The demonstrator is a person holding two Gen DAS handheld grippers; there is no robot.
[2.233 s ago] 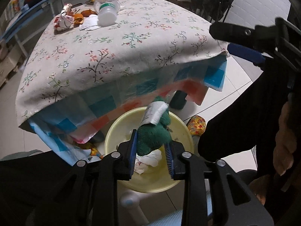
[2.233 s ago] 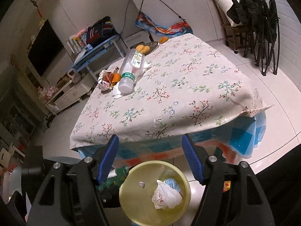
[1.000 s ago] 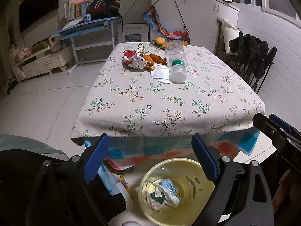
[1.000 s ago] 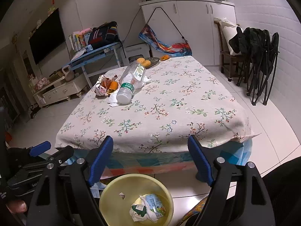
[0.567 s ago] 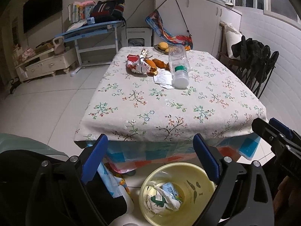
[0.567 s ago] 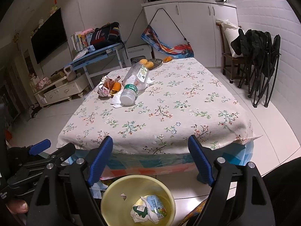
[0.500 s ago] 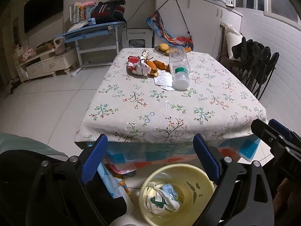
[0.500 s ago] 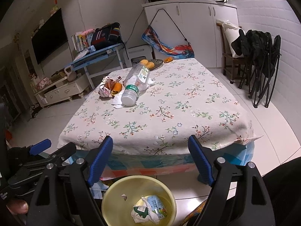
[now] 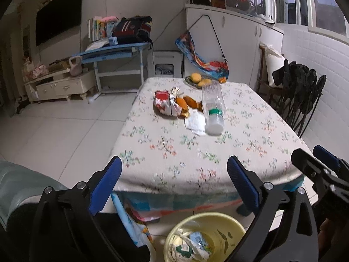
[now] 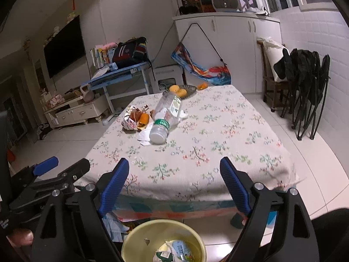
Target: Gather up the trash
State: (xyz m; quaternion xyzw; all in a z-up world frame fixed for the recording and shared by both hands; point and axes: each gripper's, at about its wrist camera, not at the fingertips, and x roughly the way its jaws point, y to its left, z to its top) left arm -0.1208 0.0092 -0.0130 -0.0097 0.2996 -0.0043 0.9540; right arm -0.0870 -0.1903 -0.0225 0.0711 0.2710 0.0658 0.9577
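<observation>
- The left gripper point(image 9: 174, 181) is hanging above the near edge of the table point(image 9: 257, 131) with its blue-padded jaws spread wide; the jaws have just been opening further, and nothing is sitting between them.
- The right gripper point(image 10: 174, 182) is also standing with its jaws spread wide and empty, pointing over the same near table edge; in the left wrist view its fingertips are showing at the right border.
- The yellow bin point(image 10: 135, 240) is standing on the floor tiles directly below both grippers, in front of the table, and is holding crumpled white paper and a printed wrapper point(image 9: 197, 243).
- A clear plastic bottle point(image 9: 212, 109) with a green band near its neck is lying on its side near the middle of the floral tablecloth point(image 10: 218, 152), mouth end toward the cameras.
- A white tissue point(image 9: 195, 122) is lying flat on the cloth, touching the bottle on its left side.
- A crumpled red-and-white wrapper point(image 9: 164, 103) is resting just beside the tissue, with orange peel pieces point(image 9: 185, 104) lying between it and the bottle.
- A shallow dish of yellow fruit point(image 10: 180, 91) is sitting at the far end of the table, well apart from the grippers.
- A blue-checked undercloth point(image 10: 152, 207) is hanging below the floral cloth at the near edge.
- Dark folding chairs point(image 10: 305, 87) are leaning against the tiled wall to the right of the table.
- A blue desk point(image 9: 113, 52) carrying books and a dark backpack is standing beyond the table on the left.
</observation>
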